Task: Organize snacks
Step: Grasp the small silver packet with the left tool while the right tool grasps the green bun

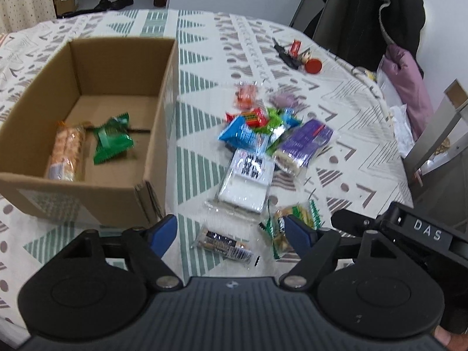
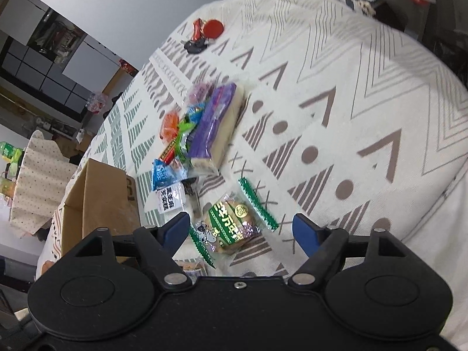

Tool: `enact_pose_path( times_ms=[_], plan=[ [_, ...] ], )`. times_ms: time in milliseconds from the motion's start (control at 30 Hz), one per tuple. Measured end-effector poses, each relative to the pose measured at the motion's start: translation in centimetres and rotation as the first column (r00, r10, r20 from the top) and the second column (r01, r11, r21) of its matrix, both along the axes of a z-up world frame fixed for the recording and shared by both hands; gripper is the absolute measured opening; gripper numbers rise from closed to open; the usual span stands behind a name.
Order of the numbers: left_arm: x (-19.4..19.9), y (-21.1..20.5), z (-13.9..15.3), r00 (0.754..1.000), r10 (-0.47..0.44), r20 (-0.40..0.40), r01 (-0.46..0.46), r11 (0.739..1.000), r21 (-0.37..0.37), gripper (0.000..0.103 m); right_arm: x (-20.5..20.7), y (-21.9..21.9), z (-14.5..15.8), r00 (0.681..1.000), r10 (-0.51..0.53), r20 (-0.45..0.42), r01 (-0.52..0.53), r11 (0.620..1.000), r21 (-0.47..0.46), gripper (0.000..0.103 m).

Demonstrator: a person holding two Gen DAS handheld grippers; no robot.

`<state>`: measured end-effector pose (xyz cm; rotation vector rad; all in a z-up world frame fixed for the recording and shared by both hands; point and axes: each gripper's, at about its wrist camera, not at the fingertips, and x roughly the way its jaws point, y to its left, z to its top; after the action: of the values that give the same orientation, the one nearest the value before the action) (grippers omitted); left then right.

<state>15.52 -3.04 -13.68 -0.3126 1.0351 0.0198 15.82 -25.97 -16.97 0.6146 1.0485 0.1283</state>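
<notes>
Cardboard box [image 1: 87, 111] sits left of the snack pile [image 1: 263, 134], two packets already inside. We hold our left gripper [image 1: 231, 231] and right gripper [image 2: 241, 228] open and empty. Our risk: the green-edged biscuit packet [image 2: 231, 228], slippery film, could slide from the fingers.

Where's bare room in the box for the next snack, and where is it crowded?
Free: the box floor's back half, behind the green packet and cracker sleeve, and the front right corner. Crowded: the snack pile right of the box. Bare cloth lies right of the purple packet.
</notes>
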Motion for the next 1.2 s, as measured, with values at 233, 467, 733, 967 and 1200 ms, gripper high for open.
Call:
enact_pose_path(
  times_ms=[233,467,733,967,1200],
  plan=[
    [0.5,-0.5,-2.1,0.998,-0.006,-0.062,0.005,1.0,-0.023,0.059,0.5,0.8,-2.1,0.998,0.015,-0.061,-0.009,0.994,0.104,0.064],
    [0.8,-0.3,-3.7,0.994,0.007,-0.112,-0.016,0.997,-0.08,0.054,1.2,1.6,-3.4,0.997,0.001,-0.075,0.008,0.994,0.11,0.062],
    [2.0,-0.5,-4.9,0.992,0.018,-0.123,-0.028,0.996,-0.084,0.054,1.9,1.6,-3.5,0.999,-0.019,-0.04,0.022,0.997,0.073,0.061],
    [3.1,-1.0,-5.2,0.995,0.015,-0.102,-0.018,0.999,-0.028,0.048,2.8,3.1,-3.4,0.999,-0.018,-0.028,0.017,1.0,-0.013,0.062],
    [2.8,-0.8,-5.4,0.995,0.016,-0.099,-0.012,0.999,0.043,0.018,3.5,5.1,-3.4,1.0,0.007,-0.017,-0.009,0.992,-0.123,0.066]
  ],
)
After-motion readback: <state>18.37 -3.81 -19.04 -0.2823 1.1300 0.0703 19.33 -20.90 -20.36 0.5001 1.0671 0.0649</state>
